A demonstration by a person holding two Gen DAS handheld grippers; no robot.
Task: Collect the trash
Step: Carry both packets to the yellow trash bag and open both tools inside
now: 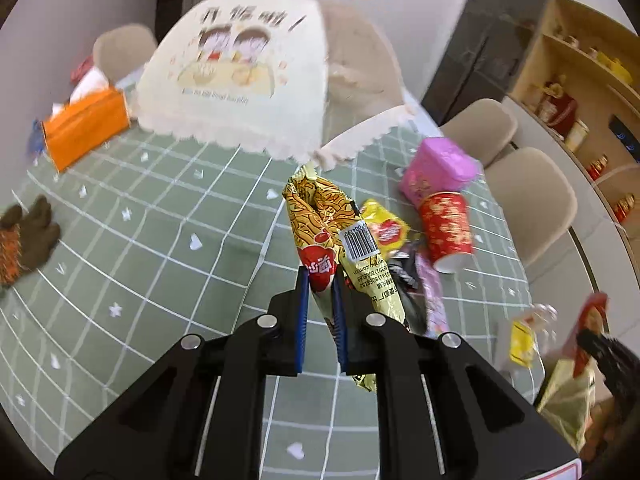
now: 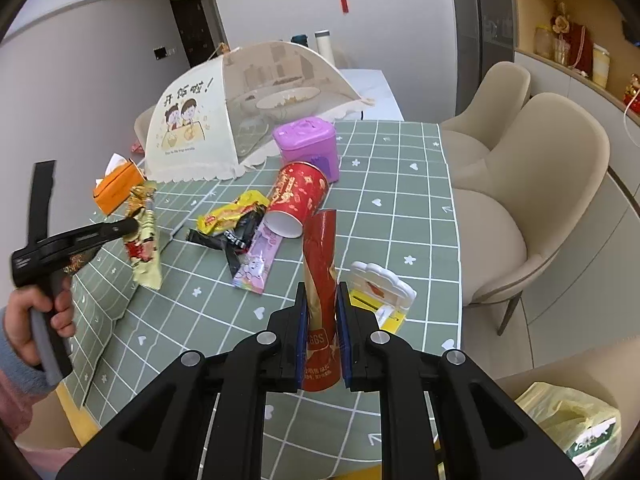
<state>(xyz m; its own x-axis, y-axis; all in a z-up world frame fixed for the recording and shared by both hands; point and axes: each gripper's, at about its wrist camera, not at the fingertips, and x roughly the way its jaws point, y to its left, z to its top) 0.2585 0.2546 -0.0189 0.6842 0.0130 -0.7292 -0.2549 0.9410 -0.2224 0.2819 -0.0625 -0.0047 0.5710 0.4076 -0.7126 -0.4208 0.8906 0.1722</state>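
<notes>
Closest in, the right tool [image 2: 322, 300] is clamped on a tall red tube-shaped packet [image 2: 320, 276], which stands upright between its blue pads above the green checked surface [image 2: 400, 184]. Just beyond it on the cloth lies a white clip-like plastic piece [image 2: 382, 282] on something yellow. Off to the left, a hand [image 2: 38, 320] holds the left tool [image 1: 322, 280], pinched tight on a gold noodle wrapper [image 1: 316, 216] that hangs clear of the surface, its barcode flap turned outward. Between the two tools sits the rest of the litter: a pink-purple sachet [image 2: 256, 260], a black wrapper [image 2: 236, 240] and a yellow packet [image 2: 232, 214], heaped together and overlapping. Right behind that heap a red paper cup [image 2: 298, 200] lies on its side, mouth toward us, touching a purple box [image 2: 310, 146] behind it. Farther back, an orange tissue box [image 2: 118, 186] rests on the left beside a big mesh food cover [image 2: 224, 120] printed with two cartoon children; dishes show through its netting. A brown glove [image 1: 28, 236] lies at the far left edge. Beige chairs [image 2: 532, 200] line the right side, and a yellow-green bag [image 2: 572, 428] sits low beside the surface.
</notes>
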